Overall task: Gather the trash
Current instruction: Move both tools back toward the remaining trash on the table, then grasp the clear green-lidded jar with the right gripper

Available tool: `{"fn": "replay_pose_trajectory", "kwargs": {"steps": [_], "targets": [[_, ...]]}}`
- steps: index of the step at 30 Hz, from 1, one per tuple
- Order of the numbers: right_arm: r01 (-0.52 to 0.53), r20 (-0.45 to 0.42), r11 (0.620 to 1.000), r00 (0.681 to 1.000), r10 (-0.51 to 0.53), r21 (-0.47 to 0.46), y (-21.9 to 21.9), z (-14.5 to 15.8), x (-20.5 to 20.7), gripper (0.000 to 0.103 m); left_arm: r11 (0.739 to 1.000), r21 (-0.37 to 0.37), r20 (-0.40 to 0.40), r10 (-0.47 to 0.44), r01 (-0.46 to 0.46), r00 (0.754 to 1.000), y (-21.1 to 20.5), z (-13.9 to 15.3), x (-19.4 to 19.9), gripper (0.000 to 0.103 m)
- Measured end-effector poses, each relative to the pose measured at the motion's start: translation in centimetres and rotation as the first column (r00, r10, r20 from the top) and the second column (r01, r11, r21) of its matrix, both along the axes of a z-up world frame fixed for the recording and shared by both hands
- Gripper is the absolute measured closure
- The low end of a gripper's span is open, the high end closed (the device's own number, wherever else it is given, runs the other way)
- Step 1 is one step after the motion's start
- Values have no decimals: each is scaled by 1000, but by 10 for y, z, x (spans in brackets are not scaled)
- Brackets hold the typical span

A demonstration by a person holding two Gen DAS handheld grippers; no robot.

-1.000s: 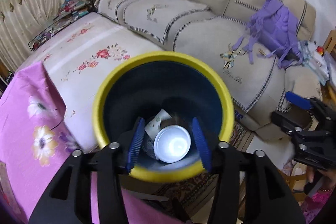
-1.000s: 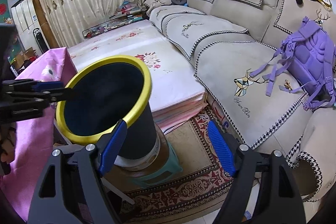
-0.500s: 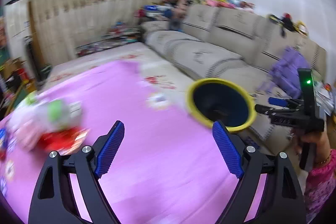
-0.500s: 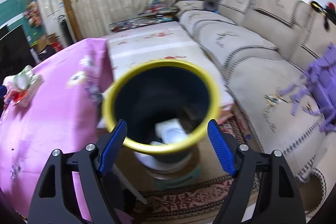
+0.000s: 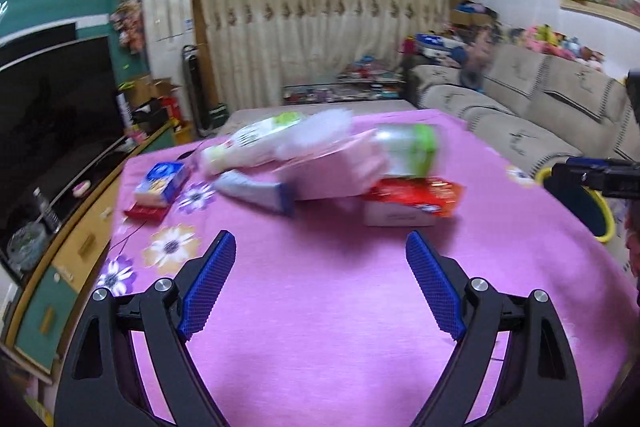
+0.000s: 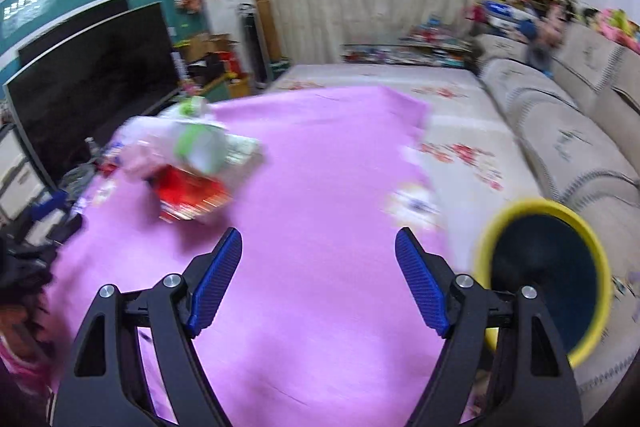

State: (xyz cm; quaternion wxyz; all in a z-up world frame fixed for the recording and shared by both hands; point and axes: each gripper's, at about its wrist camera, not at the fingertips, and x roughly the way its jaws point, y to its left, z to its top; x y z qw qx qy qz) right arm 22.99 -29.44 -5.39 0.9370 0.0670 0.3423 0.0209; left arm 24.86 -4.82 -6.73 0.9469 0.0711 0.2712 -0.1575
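Plenty of trash left: a blurry pile (image 5: 332,167) sits mid-table on the pink cloth (image 5: 320,307), with a red packet (image 5: 416,195), a green-capped bottle (image 5: 408,149), a tube (image 5: 256,193) and a blue box (image 5: 160,183) off to its left. Bin (image 6: 548,275) is just off the table's right edge, yellow rim, beside the sofa (image 6: 580,147).

Left gripper (image 5: 320,283) is wide open with nothing in it, and so is the right gripper (image 6: 318,279). I'd go for the red packet first since it's nearest, come in low and get a pad on either side before squeezing.

A second ago the left one was down over the bin with a white cup between its pads; its jaws have since been opening, and now both cameras face the table instead of the bin.
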Motion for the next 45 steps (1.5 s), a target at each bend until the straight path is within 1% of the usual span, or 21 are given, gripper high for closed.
{"fn": "replay_pose_trajectory", "kwargs": {"steps": [3, 5, 7, 9, 12, 14, 18, 24, 27, 28, 29, 30, 33, 35, 37, 45], "targets": [[-74, 17, 997, 997, 74, -14, 35, 9, 27, 28, 999, -35, -39, 0, -2, 999, 11, -10, 10, 17], [-116, 34, 992, 992, 118, -40, 52, 13, 42, 28, 999, -31, -52, -10, 8, 999, 6, -11, 11, 17], [-145, 43, 986, 988, 149, -84, 65, 13, 58, 28, 999, -30, -45, -22, 20, 999, -1, -11, 9, 17], [-190, 33, 976, 980, 194, -104, 80, 10, 76, 28, 999, -20, -37, -38, 37, 999, -4, -11, 8, 17], [-226, 7, 969, 974, 228, -102, 90, 2, 94, 27, 999, -9, -30, -49, 48, 998, -12, -8, 2, 16], [-233, 8, 965, 972, 236, -122, 93, -2, 102, 21, 999, -10, -32, -54, 53, 998, -13, -9, 0, 16], [-265, 27, 944, 961, 276, -198, 99, -6, 114, 19, 998, -21, -46, -59, 58, 997, -13, -10, 1, 16], [-332, 38, 919, 937, 347, -213, 102, -15, 127, 18, 998, -21, -55, -60, 59, 997, -15, -12, 2, 15], [-344, 49, 917, 931, 361, -204, 102, -18, 128, 18, 998, -27, -64, -61, 59, 996, -14, -13, 2, 14], [-347, 51, 917, 931, 363, -195, 101, -19, 129, 24, 998, -30, -67, -61, 60, 996, -14, -14, 3, 14], [-357, 48, 916, 927, 371, -181, 100, -19, 129, 33, 998, -31, -69, -61, 59, 996, -14, -14, 3, 14], [-368, 43, 915, 924, 380, -164, 100, -19, 129, 34, 998, -32, -71, -61, 59, 996, -14, -14, 3, 14], [-359, 30, 916, 929, 369, -180, 102, -18, 124, 36, 998, -33, -72, -62, 59, 995, -15, -15, 3, 14], [-350, 22, 918, 933, 360, -184, 102, -18, 119, 40, 998, -31, -72, -62, 60, 995, -15, -15, 3, 14], [-344, 20, 924, 936, 352, -170, 98, -16, 111, 43, 998, -31, -72, -63, 60, 995, -15, -15, 3, 13], [-302, 25, 945, 951, 307, -130, 77, -9, 73, 44, 998, -26, -71, -66, 64, 995, -16, -15, 3, 13]]}}
